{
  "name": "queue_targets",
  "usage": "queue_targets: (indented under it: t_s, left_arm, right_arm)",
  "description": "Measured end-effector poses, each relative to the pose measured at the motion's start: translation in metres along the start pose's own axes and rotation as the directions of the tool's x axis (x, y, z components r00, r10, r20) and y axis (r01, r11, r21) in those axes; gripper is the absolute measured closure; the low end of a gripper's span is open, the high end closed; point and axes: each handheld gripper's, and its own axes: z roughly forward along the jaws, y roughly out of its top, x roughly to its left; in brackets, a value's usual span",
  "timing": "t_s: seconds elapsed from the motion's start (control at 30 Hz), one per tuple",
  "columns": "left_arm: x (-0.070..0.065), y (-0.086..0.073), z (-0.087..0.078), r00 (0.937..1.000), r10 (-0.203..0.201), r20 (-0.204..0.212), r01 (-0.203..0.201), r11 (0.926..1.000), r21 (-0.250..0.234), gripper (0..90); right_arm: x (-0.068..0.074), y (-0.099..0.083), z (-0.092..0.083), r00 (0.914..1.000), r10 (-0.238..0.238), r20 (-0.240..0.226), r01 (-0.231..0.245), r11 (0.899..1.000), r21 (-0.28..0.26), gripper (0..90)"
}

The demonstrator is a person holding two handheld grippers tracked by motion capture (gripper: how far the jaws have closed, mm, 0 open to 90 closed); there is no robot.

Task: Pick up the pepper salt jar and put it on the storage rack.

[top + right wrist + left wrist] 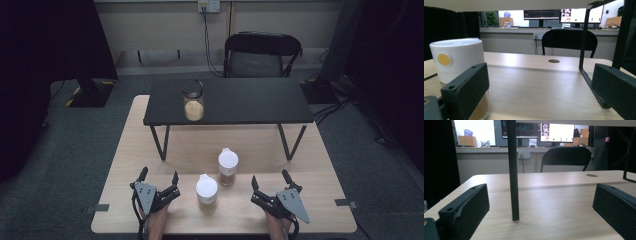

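White-lidded jars [206, 193] number two; dark-lidded jar [193, 100], one.

The high view looks forward and down on the wooden table [150, 165] from its near side. The left gripper view sits low near the tabletop, facing far past a black shelf leg [513, 170]. The right gripper view, equally low, faces the same way. All share the far black chair [569, 40].
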Motion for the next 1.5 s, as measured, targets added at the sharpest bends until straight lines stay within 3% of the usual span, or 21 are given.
queue_targets:
  t_s: [0.37, 0.8, 0.97, 1.2, 1.3, 1.5]
  left_arm:
    - [0.0, 0.0, 0.0, 1.0, 0.0, 0.0, 0.0, 1.0, 0.0, 0.3]
    - [0.0, 0.0, 0.0, 1.0, 0.0, 0.0, 0.0, 1.0, 0.0, 0.3]
    - [0.0, 0.0, 0.0, 1.0, 0.0, 0.0, 0.0, 1.0, 0.0, 0.4]
    - [0.0, 0.0, 0.0, 1.0, 0.0, 0.0, 0.0, 1.0, 0.0, 0.4]
    - [0.0, 0.0, 0.0, 1.0, 0.0, 0.0, 0.0, 1.0, 0.0, 0.5]
    - [0.0, 0.0, 0.0, 1.0, 0.0, 0.0, 0.0, 1.0, 0.0, 0.6]
  right_arm:
    - [0.005, 0.013, -0.006, 0.9998, -0.014, -0.015, 0.014, 1.0, -0.014, 0.1]
    - [0.013, 0.023, -0.011, 0.9996, 0.007, -0.026, -0.007, 1.0, -0.016, 0.0]
    - [0.018, 0.027, -0.014, 0.9994, -0.011, -0.033, 0.01, 1.0, -0.016, 0.0]
    - [0.024, 0.032, -0.017, 0.999, -0.003, -0.045, 0.002, 1.0, -0.023, 0.0]
    - [0.025, 0.035, -0.018, 0.9984, 0.021, -0.052, -0.022, 0.999, -0.024, 0.0]
    - [0.029, 0.037, -0.018, 0.9987, 0.012, -0.05, -0.013, 0.999, -0.032, 0.0]
